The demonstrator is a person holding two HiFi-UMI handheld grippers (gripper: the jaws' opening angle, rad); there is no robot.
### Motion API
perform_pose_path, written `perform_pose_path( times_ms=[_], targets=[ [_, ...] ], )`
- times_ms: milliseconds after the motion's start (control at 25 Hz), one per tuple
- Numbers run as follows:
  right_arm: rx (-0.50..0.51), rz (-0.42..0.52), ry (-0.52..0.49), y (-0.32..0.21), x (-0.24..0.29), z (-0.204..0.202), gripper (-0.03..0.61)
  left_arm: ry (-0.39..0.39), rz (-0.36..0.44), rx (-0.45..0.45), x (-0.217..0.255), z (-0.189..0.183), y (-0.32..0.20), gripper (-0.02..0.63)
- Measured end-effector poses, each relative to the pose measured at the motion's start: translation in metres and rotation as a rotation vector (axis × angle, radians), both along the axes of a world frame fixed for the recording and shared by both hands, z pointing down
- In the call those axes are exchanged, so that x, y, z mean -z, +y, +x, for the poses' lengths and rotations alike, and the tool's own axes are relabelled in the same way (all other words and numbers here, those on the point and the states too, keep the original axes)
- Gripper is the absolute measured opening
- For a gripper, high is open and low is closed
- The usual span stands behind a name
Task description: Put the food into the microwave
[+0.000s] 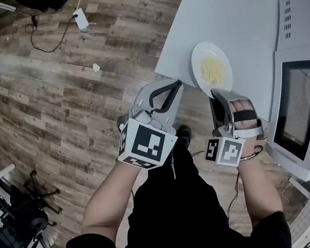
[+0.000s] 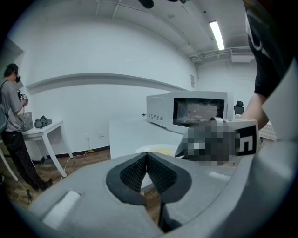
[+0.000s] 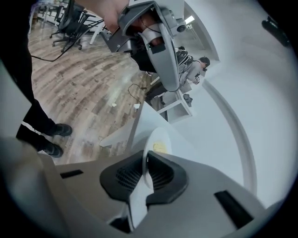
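Clamping the plate's (image 1: 198, 60) near rim, the right gripper (image 3: 146, 160) had it pinched edge-on, with the food (image 1: 214, 70) just beyond at the table's (image 1: 230, 8) front edge. The microwave (image 1: 301, 110) sat right of it (door looked shut). The left gripper (image 2: 146, 162) hung nearby, closed and empty.

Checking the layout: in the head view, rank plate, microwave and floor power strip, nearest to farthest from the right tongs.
1. plate, rim gripped by the right tongs.
2. microwave, to the right.
3. power strip, on the floor, upper left.
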State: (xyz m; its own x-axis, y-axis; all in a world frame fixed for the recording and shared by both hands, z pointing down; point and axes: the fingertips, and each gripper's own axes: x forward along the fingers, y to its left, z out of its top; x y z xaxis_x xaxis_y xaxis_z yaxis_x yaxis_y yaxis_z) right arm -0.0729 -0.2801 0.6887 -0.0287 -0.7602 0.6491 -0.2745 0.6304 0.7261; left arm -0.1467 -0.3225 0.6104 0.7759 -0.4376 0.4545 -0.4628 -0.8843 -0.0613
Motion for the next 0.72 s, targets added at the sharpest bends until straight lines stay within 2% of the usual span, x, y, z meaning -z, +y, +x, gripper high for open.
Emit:
perform_pose_path(
  times_ms=[360,720],
  targets=[
    [0.002,0.086,0.065,0.011,0.050,-0.008,0.031,0.013,0.061,0.000,0.053,-0.017,-0.008,0.008],
    [-0.022,0.191,0.096,0.011,0.144,-0.018,0.032,0.067,0.107,-0.037,0.119,-0.024,0.007,0.008]
  ],
)
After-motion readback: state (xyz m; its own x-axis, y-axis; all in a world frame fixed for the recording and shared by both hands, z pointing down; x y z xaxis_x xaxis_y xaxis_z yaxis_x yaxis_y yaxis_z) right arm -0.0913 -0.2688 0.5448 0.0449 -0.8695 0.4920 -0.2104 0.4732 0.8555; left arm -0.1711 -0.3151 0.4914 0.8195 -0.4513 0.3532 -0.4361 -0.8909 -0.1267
